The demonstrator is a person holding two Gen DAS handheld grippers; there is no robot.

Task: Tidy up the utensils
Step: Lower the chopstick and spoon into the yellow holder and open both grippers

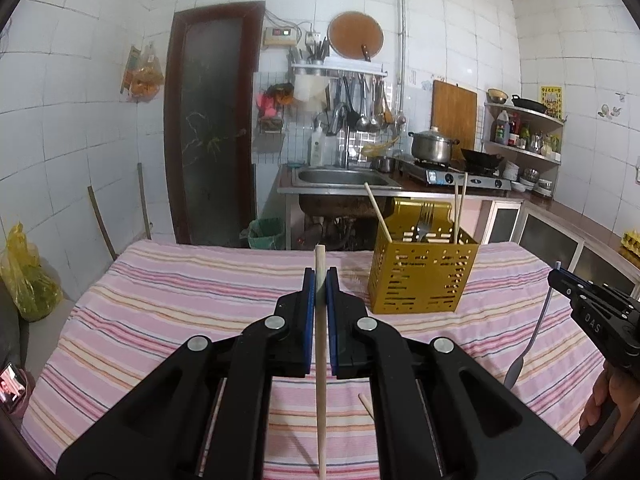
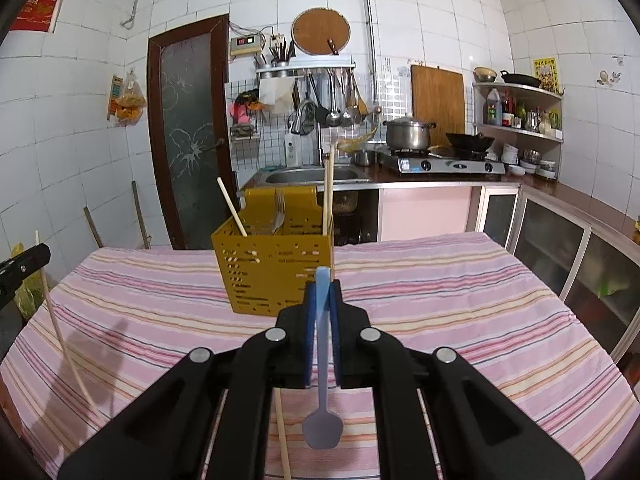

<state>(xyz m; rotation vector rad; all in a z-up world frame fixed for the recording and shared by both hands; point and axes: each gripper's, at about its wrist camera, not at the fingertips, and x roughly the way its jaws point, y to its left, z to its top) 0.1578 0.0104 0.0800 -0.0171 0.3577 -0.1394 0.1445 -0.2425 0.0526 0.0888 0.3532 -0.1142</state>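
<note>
My left gripper [image 1: 320, 280] is shut on a wooden chopstick [image 1: 321, 380] that stands nearly upright between the blue pads, its lower end hanging toward the table. My right gripper [image 2: 322, 292] is shut on the handle of a pale blue spoon [image 2: 322, 428], bowl hanging down. The yellow perforated caddy [image 1: 420, 280] [image 2: 276, 268] stands on the far half of the table and holds forks and several chopsticks. It lies ahead and to the right of the left gripper, and just ahead and slightly left of the right one. A loose chopstick [image 2: 282, 432] lies on the cloth below the grippers.
The table wears a pink striped cloth [image 1: 180, 300]. Behind it are a sink [image 1: 340, 178], a gas stove with a pot [image 1: 434, 146] and a wok, and glass-fronted cabinets [image 2: 560, 248] along the right. A yellow bag [image 1: 28, 276] sits by the table's left edge.
</note>
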